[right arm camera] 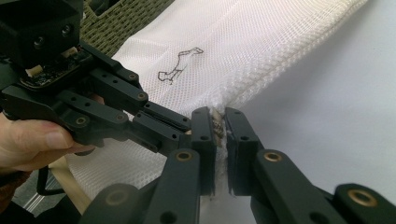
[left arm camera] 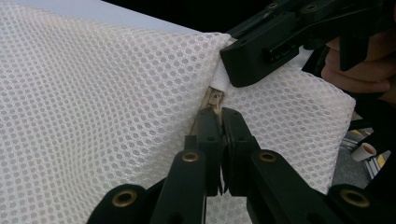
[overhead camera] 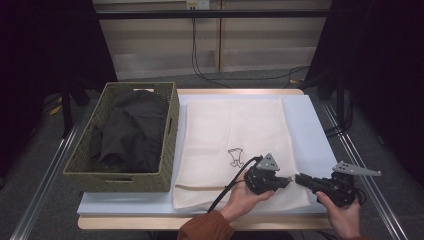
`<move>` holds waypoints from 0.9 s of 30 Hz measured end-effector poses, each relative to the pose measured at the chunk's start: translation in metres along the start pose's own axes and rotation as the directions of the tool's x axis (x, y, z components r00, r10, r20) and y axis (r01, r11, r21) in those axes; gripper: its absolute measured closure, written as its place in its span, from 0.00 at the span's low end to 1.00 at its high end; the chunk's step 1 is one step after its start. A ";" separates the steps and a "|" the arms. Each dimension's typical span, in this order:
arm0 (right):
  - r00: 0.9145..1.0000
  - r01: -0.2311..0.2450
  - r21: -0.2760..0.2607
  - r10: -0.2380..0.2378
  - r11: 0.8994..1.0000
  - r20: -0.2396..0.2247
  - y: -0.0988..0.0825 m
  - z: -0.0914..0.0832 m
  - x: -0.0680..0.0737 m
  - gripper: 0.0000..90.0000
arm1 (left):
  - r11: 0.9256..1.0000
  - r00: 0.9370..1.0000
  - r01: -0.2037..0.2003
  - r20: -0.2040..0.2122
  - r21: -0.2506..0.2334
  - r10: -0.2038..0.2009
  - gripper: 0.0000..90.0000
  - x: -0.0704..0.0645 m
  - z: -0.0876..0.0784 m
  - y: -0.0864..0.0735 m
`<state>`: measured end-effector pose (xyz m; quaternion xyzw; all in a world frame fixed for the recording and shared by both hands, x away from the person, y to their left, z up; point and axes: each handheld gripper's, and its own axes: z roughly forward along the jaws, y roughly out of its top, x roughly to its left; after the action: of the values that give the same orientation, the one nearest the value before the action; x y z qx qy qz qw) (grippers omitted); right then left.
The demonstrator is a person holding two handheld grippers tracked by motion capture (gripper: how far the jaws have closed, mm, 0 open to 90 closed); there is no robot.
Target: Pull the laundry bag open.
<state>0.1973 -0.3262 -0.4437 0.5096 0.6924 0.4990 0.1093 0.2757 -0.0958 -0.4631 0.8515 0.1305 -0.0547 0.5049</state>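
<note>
Tabletop (overhead camera: 320, 130) with a mesh laundry bag (overhead camera: 235, 130) and, at 9 o'clock, a basket (overhead camera: 172, 130) of dark clothes (overhead camera: 132, 130).
Left tongs (overhead camera: 289, 180) and right tongs (overhead camera: 298, 178) are both clenched on the bag's zipper (left arm camera: 215, 99) at its 5 o'clock corner; loading probably remains undone.

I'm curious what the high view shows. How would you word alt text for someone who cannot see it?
Two hands each hold a black claw, the left claw and right claw meeting tip to tip at the near edge of a white mesh bag spread flat on a table. To the left stands a woven basket holding dark clothing.
</note>
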 end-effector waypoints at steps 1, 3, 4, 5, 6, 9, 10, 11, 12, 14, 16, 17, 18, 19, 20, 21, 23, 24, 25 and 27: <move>1.000 -0.003 0.003 0.003 1.000 0.001 0.000 0.000 0.001 0.93 | 1.000 1.000 -0.001 -0.003 0.005 0.001 0.97 0.000 0.000 0.000; 1.000 0.006 0.002 -0.006 1.000 0.008 -0.001 0.000 0.001 0.93 | 1.000 1.000 0.002 0.001 0.007 -0.002 0.97 0.000 0.000 -0.001; 1.000 0.007 0.003 -0.007 1.000 0.011 -0.001 0.000 0.001 0.93 | 1.000 1.000 0.004 0.003 0.008 -0.004 0.97 0.000 -0.001 -0.001; 1.000 0.012 0.007 -0.012 1.000 0.014 -0.001 0.001 0.000 0.93 | 1.000 1.000 0.002 0.003 0.013 -0.002 0.97 0.000 -0.001 -0.001; 1.000 0.016 0.011 -0.017 1.000 0.017 -0.001 0.001 0.000 0.94 | 1.000 1.000 0.001 -0.002 0.020 -0.001 0.97 0.000 -0.002 -0.001; 1.000 0.019 0.013 -0.019 1.000 0.017 -0.001 0.002 0.001 0.94 | 1.000 1.000 0.006 0.002 0.026 -0.006 0.97 0.001 -0.002 -0.001; 1.000 0.016 0.011 -0.016 1.000 0.014 -0.001 0.002 0.002 0.94 | 0.999 1.000 0.002 0.000 0.033 -0.002 0.97 0.001 -0.003 -0.001; 1.000 0.016 0.015 -0.016 1.000 0.015 -0.002 0.002 0.002 0.94 | 1.000 1.000 0.003 0.003 0.031 -0.004 0.97 0.001 -0.003 -0.001; 0.999 0.025 0.013 -0.025 1.000 0.020 -0.002 0.003 0.002 0.94 | 0.999 1.000 0.005 0.004 0.033 -0.006 0.97 0.001 -0.003 -0.001; 0.999 0.026 0.014 -0.027 1.000 0.024 -0.002 0.003 0.003 0.94 | 0.999 1.000 0.005 0.004 0.037 -0.005 0.97 0.001 -0.004 0.000; 0.999 0.031 0.011 -0.031 0.999 0.025 -0.001 0.003 0.004 0.94 | 0.999 1.000 0.008 0.007 0.040 -0.008 0.97 0.002 -0.004 0.001; 0.999 0.031 0.012 -0.031 0.999 0.027 -0.001 0.003 0.005 0.94 | 0.999 1.000 0.007 0.003 0.045 -0.007 0.97 0.002 -0.005 0.001; 0.999 0.031 0.010 -0.031 0.999 0.026 -0.001 0.003 0.005 0.94 | 0.999 1.000 0.003 0.004 0.047 -0.004 0.97 0.002 -0.005 0.001; 0.999 0.034 0.009 -0.034 0.999 0.026 -0.001 0.003 0.005 0.94 | 0.999 1.000 0.008 0.008 0.042 -0.008 0.97 0.002 -0.005 0.001; 0.999 0.031 0.007 -0.031 1.000 0.026 -0.001 0.003 0.006 0.94 | 0.999 1.000 0.007 0.007 0.047 -0.007 0.97 0.002 -0.006 0.001; 0.999 0.029 0.007 -0.029 1.000 0.025 -0.002 0.003 0.006 0.94 | 0.998 1.000 0.008 0.002 0.056 -0.008 0.97 0.002 -0.006 0.001; 0.999 0.031 0.009 -0.031 0.999 0.030 -0.002 0.003 0.006 0.94 | 0.998 1.000 0.009 0.007 0.054 -0.009 0.97 0.002 -0.006 0.001; 0.999 0.028 0.007 -0.029 1.000 0.027 -0.002 0.003 0.005 0.94 | 0.998 1.000 0.010 0.007 0.056 -0.010 0.97 0.002 -0.006 0.002; 0.999 0.025 0.006 -0.026 1.000 0.023 -0.002 0.003 0.005 0.94 | 0.998 1.000 0.011 0.007 0.057 -0.012 0.97 0.002 -0.006 0.002; 0.999 0.028 0.006 -0.028 1.000 0.026 -0.002 0.003 0.005 0.93 | 0.998 1.000 0.009 0.008 0.057 -0.010 0.97 0.002 -0.006 0.002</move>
<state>0.1955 -0.3199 -0.4450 0.5066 0.6993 0.4889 0.1241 0.2778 -0.0913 -0.4591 0.8647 0.1310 -0.0644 0.4806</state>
